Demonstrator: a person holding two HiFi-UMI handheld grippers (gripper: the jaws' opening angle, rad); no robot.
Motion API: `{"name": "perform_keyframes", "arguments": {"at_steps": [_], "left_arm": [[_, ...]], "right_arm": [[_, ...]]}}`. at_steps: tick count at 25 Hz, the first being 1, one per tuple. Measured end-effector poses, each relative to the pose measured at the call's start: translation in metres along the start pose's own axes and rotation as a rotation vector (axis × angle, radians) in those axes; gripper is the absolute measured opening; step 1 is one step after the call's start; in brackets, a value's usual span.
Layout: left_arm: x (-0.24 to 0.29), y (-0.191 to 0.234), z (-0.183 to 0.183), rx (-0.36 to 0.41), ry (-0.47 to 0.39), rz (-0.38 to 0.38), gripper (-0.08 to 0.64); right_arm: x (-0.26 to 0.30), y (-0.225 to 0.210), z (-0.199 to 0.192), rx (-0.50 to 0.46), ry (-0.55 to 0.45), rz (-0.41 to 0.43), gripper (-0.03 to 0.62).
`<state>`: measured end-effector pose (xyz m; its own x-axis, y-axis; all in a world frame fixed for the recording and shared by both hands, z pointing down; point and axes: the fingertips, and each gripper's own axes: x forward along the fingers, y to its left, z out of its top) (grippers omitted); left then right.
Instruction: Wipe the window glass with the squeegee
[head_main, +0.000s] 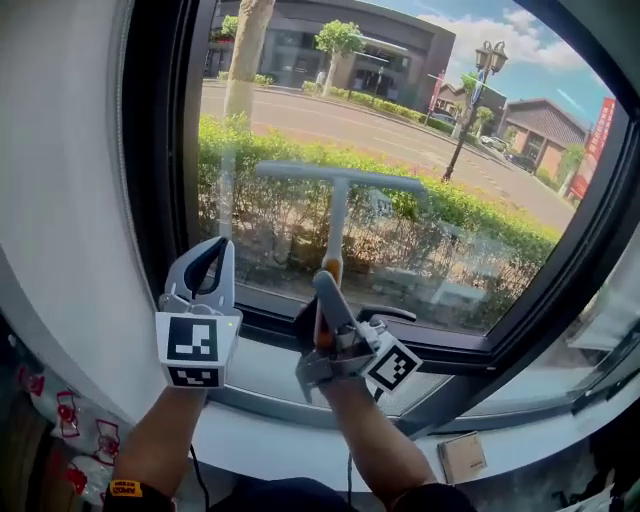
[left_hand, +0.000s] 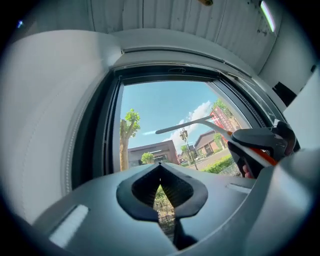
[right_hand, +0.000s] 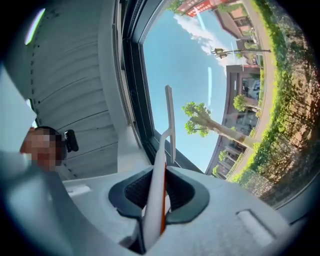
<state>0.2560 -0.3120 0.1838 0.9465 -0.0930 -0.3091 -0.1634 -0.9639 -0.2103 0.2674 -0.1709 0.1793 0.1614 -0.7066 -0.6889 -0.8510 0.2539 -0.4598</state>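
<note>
Now the right tool (head_main: 327, 288) is clamped on the handle of the squeegee (head_main: 338, 176), whose blade sits level, low on the window glass (head_main: 400, 110); the left tool (head_main: 214, 252) hangs beside it, jaws together on nothing. Best keep the blade flat, pressure even, one straight pull

The right gripper (right_hand: 159, 197) grips the squeegee (right_hand: 158, 165) handle, blade toward the window glass (right_hand: 200, 75).

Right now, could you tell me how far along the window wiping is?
Done: the right gripper is shut on the squeegee handle. In hand: its blade is raised at the window glass, about mid-pane. Remaining: I cannot tell which areas are wiped, so the whole pane may remain. The left gripper is shut, empty.
</note>
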Motion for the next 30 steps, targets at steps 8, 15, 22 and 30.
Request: {"name": "perform_keyframes", "arguments": {"at_steps": [8,15,22,30], "left_arm": [[-0.012,0.059,0.015,0.018,-0.038,0.002,0.017],[-0.016,0.073,-0.009,-0.002,-0.010,-0.029,0.017],[-0.027,0.066,-0.076,-0.050,0.089,-0.035,0.017],[-0.045,0.037,-0.155,-0.077,0.249,-0.068,0.017]], "right_arm": [[0.067,-0.020,-0.056,0.026,-0.029,-0.056,0.041],[0.070,-0.044,-0.087,0.050,-0.043,-0.128,0.041],[0.033,-0.060,-0.123,0.084,-0.039,-0.187,0.041],[-0.034,-0.095,-0.170,0.170,-0.024,-0.322,0.041]]}}
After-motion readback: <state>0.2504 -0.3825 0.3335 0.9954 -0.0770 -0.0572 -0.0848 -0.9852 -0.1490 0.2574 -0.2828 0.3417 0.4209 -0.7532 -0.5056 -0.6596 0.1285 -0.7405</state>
